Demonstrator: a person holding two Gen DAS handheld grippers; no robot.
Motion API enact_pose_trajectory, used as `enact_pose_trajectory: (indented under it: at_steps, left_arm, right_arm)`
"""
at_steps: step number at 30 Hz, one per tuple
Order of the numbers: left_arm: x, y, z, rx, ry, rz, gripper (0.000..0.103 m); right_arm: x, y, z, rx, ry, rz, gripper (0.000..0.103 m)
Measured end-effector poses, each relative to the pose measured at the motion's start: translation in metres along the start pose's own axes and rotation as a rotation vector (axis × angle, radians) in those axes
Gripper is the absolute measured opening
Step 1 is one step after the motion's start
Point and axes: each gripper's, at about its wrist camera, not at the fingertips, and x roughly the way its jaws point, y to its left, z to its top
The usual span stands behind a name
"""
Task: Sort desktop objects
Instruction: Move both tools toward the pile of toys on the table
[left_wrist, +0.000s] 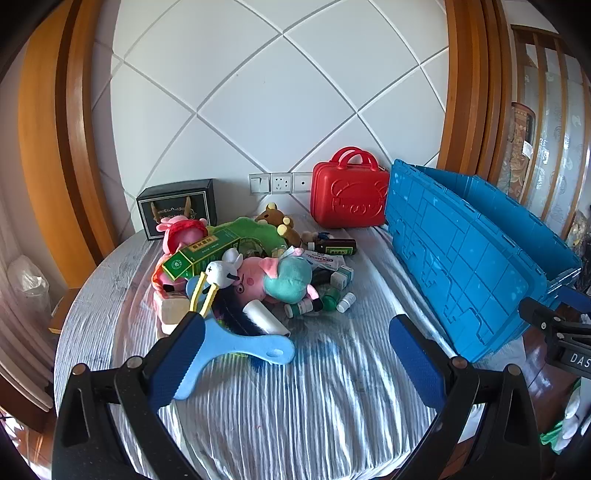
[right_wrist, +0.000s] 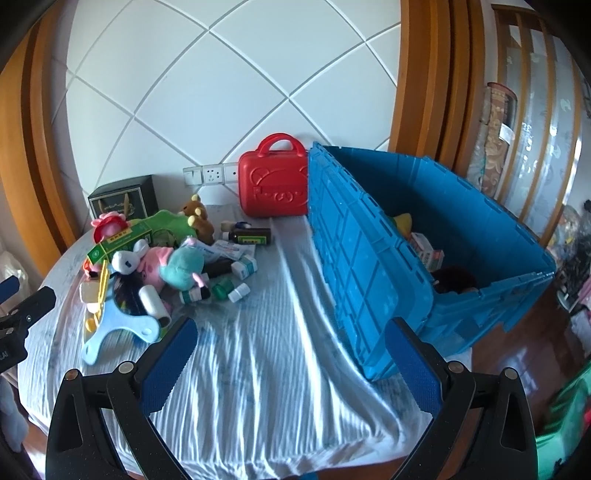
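The round table (left_wrist: 288, 406) under its crinkled pale grey-blue cloth fills the lower half of both views. Your big blue ribbed plastic crate (right_wrist: 369, 258) stands at the right of the frame, its flap leaning against the table's edge; in the right wrist view a few boxes and a dark object lie inside it. Behind, centre top of the table, the red hard-shell case with two handles (left_wrist: 349, 195) stands upright against the wall, just beside the crate.

Your left gripper (left_wrist: 295, 358) tilts down toward the table, fingers spread wide, pinching nothing; its left finger (left_wrist: 177, 362) overlaps the light blue flat plastic handle (left_wrist: 251, 345) in the picture, and I cannot tell whether they touch. Your right gripper (right_wrist: 291, 362) tilts down likewise, fingers spread over bare cloth.

The heap of plush toys, green cartons and small bottles (left_wrist: 255, 269) lies centre left.
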Motion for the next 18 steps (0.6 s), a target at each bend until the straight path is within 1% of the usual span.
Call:
enact_pose_trajectory:
  at_steps: [12,15,18]
  left_arm:
    - [0.011,0.013,-0.007,-0.026,0.026,0.008,0.102]
    - [0.021,0.025,-0.013,-0.063,0.056,0.025,0.102]
    - [0.038,0.041,-0.024,-0.112,0.106,0.043,0.102]
  right_arm:
    - [0.009,0.009,-0.004,-0.011,0.025,0.006,0.103]
    - [0.019,0.016,-0.003,-0.033,0.045,0.026,0.103]
    - [0.037,0.025,-0.002,-0.063,0.078,0.056,0.103]
